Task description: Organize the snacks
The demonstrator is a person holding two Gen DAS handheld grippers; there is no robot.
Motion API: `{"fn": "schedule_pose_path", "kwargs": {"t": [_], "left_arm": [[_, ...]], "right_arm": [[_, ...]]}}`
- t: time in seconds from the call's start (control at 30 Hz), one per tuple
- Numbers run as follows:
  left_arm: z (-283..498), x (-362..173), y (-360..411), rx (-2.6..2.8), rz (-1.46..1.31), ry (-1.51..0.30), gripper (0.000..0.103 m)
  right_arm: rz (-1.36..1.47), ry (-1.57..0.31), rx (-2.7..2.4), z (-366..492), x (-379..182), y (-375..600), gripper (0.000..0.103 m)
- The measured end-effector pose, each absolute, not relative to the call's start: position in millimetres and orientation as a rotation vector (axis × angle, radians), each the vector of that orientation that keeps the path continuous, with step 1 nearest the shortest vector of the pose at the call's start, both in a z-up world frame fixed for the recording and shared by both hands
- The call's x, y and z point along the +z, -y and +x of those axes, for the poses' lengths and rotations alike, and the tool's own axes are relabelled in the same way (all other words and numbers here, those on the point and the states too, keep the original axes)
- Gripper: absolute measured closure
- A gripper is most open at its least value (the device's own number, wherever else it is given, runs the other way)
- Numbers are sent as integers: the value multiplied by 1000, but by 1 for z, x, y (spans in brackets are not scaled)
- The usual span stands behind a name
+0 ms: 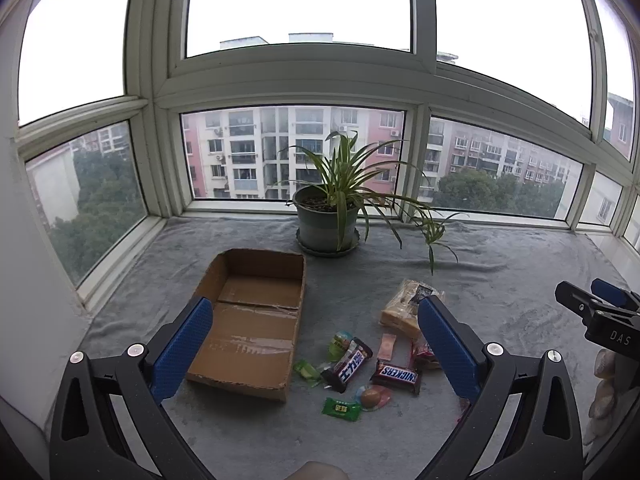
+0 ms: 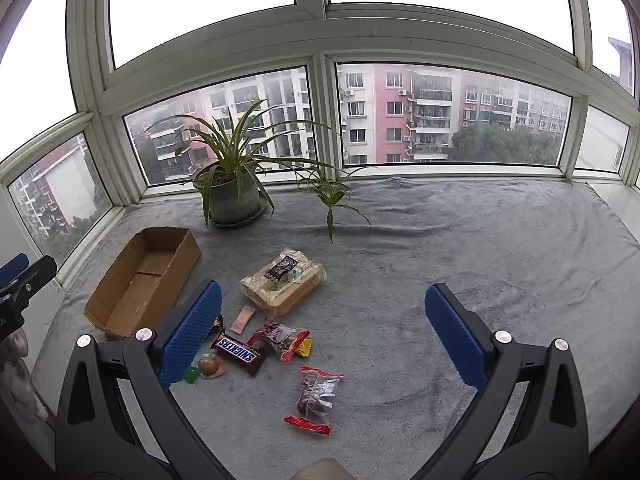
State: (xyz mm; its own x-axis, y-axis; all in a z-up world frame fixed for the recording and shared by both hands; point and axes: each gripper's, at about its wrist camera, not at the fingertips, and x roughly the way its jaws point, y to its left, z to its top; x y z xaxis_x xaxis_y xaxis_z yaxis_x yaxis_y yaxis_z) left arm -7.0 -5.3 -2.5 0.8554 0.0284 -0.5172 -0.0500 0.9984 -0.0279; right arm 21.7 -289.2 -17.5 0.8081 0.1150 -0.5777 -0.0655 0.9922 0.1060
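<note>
Snacks lie in a loose bunch on the gray blanket (image 2: 460,248) that covers the window ledge, just to the right of an open cardboard box (image 1: 256,320). The box has nothing in it, so I think none of the sorting is done yet. It sits close to the snacks, likely so each one has only a short trip.

There is a Snickers bar (image 2: 239,351), a second chocolate bar (image 1: 349,364) with a blue label, a green candy (image 1: 341,409), a round brown sweet (image 1: 372,396), and a big bag of bread (image 2: 285,285) farther back. One clear bag with red ends (image 2: 316,398) lies by itself, nearest the right gripper (image 2: 323,330).

The left gripper (image 1: 316,344) hangs above the box edge and the candy, its fingers spread wide with nothing between them. The right gripper's fingers are spread wide too and hold nothing. Both look ready to reach down and pick.

A potted plant (image 1: 328,216) stands behind the box, by the window, away from the snacks.
</note>
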Motion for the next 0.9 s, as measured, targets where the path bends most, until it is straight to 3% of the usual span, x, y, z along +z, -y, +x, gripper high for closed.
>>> {"fn": "schedule_pose_path", "kwargs": {"t": [0.9], "left_arm": [[-1, 0, 8, 35, -49, -540, 1]], "right_arm": [[64, -618, 105, 25, -18, 284, 0]]}}
